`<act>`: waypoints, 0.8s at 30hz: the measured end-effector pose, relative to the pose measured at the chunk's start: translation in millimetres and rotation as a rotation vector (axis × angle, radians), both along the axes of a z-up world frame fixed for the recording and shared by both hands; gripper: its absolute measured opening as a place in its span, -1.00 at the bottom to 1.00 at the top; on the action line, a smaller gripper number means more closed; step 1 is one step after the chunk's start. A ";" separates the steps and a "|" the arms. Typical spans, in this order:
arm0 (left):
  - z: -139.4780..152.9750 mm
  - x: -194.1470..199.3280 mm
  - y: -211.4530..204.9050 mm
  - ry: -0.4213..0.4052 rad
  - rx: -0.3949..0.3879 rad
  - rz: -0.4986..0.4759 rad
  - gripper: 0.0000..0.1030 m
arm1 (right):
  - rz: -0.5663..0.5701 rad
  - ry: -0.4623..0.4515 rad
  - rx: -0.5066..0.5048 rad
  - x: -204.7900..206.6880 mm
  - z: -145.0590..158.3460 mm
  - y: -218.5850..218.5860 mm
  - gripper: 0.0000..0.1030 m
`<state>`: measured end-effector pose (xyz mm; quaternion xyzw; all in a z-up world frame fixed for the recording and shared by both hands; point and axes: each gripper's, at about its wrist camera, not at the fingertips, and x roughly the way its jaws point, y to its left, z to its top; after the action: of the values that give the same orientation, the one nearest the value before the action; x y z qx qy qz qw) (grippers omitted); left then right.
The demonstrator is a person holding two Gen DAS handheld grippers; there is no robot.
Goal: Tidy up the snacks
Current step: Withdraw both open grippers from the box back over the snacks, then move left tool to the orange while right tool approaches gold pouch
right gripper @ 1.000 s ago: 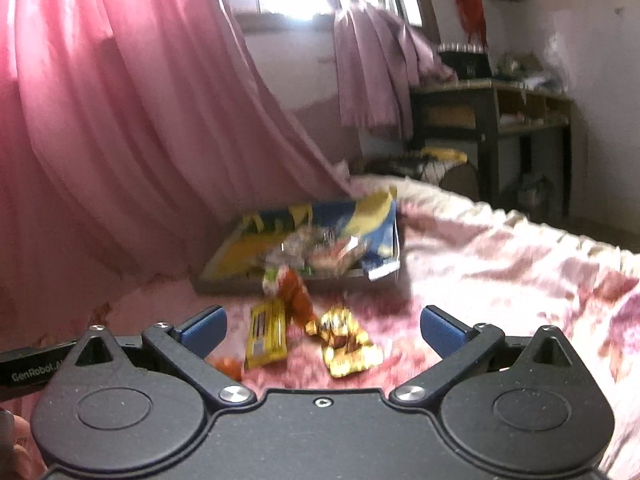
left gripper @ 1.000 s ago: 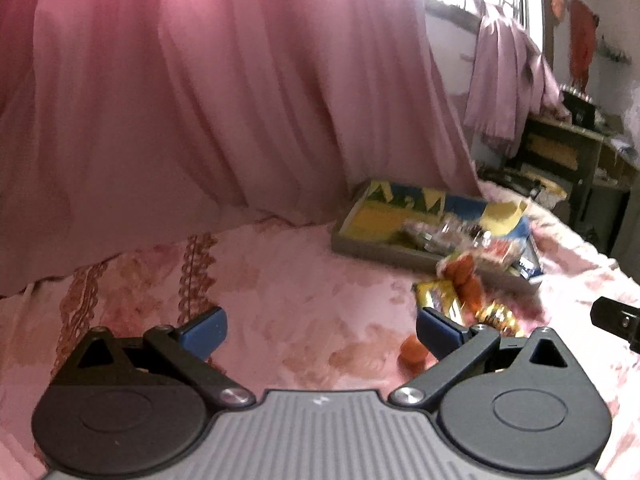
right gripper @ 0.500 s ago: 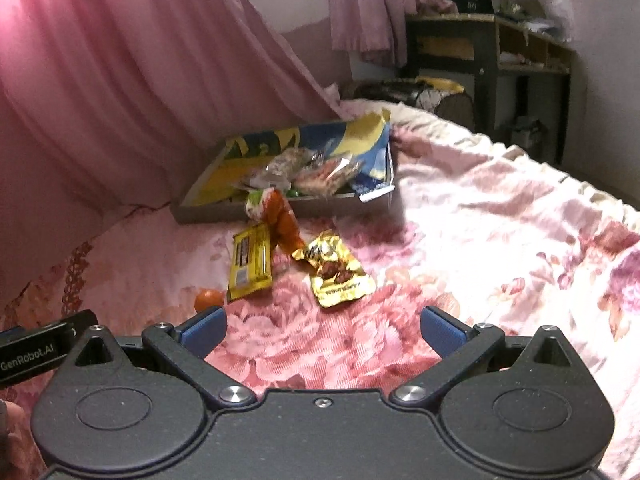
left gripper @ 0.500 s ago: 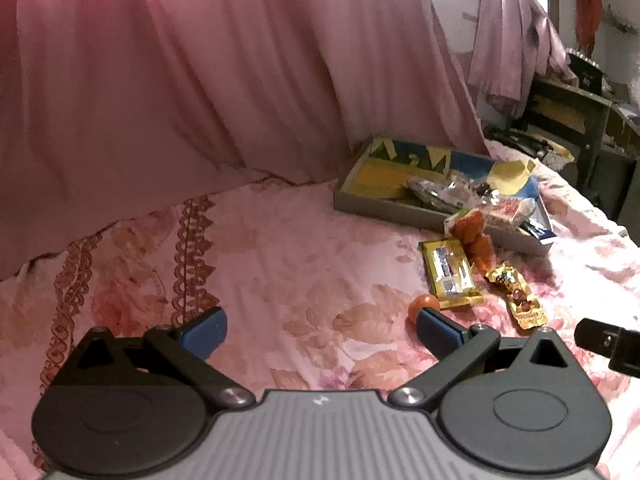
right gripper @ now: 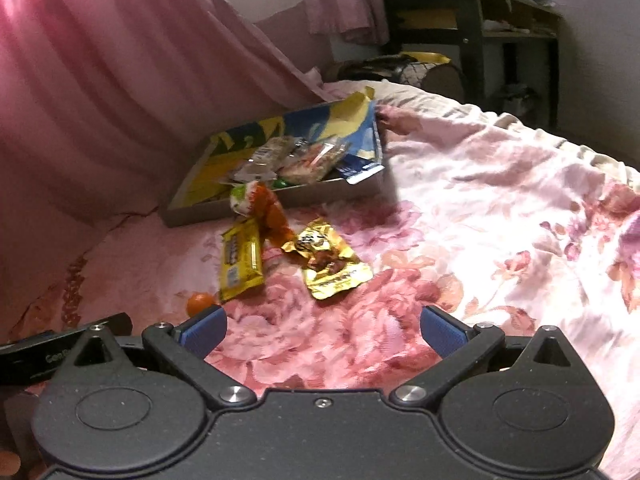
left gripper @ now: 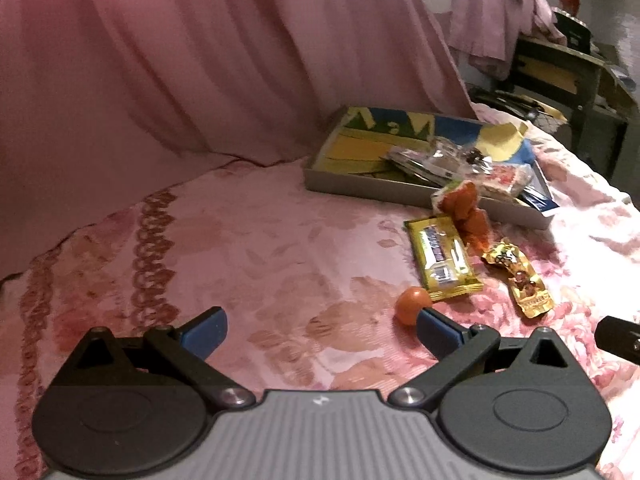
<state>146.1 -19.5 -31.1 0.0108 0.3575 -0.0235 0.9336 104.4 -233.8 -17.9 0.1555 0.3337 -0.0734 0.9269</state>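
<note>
Hovering low over a pink floral bedspread [right gripper: 500, 184], both grippers point forward with blue-padded fingers spread wide and nothing between them. Left gripper [left gripper: 320, 330]: level, aimed at the bedspread's plain stretch, with its right fingertip [left gripper: 434, 326] overlapping a small round orange candy [left gripper: 412, 305] in the picture; contact cannot be told. Right gripper [right gripper: 322, 326]: level, aimed at the loose snacks; the left tool's black body at 9 o'clock carries white lettering, partly readable as "Gen". Loose snacks, right wrist view: yellow wrapped bar [right gripper: 241, 258] at 11 o'clock, label print too blurred to read; gold foil pouch [right gripper: 330, 262] at 12 o'clock, just beside the bar, print unreadable; orange-and-white packet [right gripper: 262, 206] beyond them, leaning on the front wall of the tray. Shallow grey tray [right gripper: 332, 194]: farther back at 12 o'clock, lined with blue-and-yellow printed paper, holding several clear-wrapped snacks [right gripper: 304, 158]; large letters on the lining, seen upside down in the left wrist view, not surely readable. Pink curtain [left gripper: 200, 60]: hanging behind, from 9 to 12 o'clock. Dark wooden shelf unit [right gripper: 480, 12]: at 1 o'clock.
</note>
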 end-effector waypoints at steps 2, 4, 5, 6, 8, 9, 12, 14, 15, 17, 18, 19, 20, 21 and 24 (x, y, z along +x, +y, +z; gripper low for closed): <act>-4.1 6.4 -1.1 0.017 -0.024 -0.023 0.99 | -0.013 0.008 0.015 2.8 -0.3 -5.3 0.99; -8.7 14.0 -1.8 0.038 -0.050 -0.048 0.99 | 0.006 0.019 0.039 9.9 0.3 -12.4 0.99; -10.2 17.2 -2.1 0.044 -0.057 -0.059 0.99 | 0.011 0.023 0.058 14.0 0.6 -16.5 0.99; -11.8 20.0 -2.6 0.048 -0.064 -0.067 0.99 | 0.005 0.024 0.078 17.9 1.1 -21.8 0.99; -13.8 26.7 -2.5 0.056 -0.077 -0.079 0.99 | -0.008 0.031 0.088 26.3 2.2 -28.8 0.99; -14.6 29.1 -2.9 0.059 -0.085 -0.083 0.99 | -0.010 0.036 0.083 31.3 3.1 -31.0 0.99; -18.1 38.4 -5.8 0.064 -0.104 -0.110 0.99 | 0.019 0.053 0.048 46.8 5.1 -32.0 0.99; -21.1 44.4 -8.9 0.067 -0.099 -0.132 0.99 | 0.055 0.062 0.013 58.1 6.2 -30.7 0.99; -23.8 48.3 -11.4 0.071 -0.090 -0.150 0.99 | 0.080 0.068 -0.010 65.4 6.3 -29.8 0.99; -28.0 54.0 -16.4 0.082 -0.077 -0.183 0.99 | 0.126 0.090 -0.047 80.1 4.5 -28.5 0.99; -30.6 56.6 -18.8 0.088 -0.072 -0.201 0.99 | 0.159 0.106 -0.056 89.0 2.3 -28.7 0.99; -33.5 59.4 -21.0 0.092 -0.067 -0.220 0.99 | 0.189 0.127 -0.058 98.0 -1.1 -29.3 0.99; -36.0 61.7 -23.0 0.097 -0.061 -0.235 0.99 | 0.219 0.149 -0.058 107.3 -4.7 -30.1 0.99; -38.6 63.7 -25.4 0.101 -0.053 -0.248 0.99 | 0.249 0.167 -0.061 116.7 -9.0 -30.7 0.99; -45.4 68.8 -28.7 0.108 -0.036 -0.272 0.99 | 0.311 0.214 -0.117 139.9 -23.1 -28.5 0.99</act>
<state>214.9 -48.1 -76.5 0.0412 0.4017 -0.1567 0.9013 244.3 -262.4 -41.0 0.0393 0.4455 0.0353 0.8937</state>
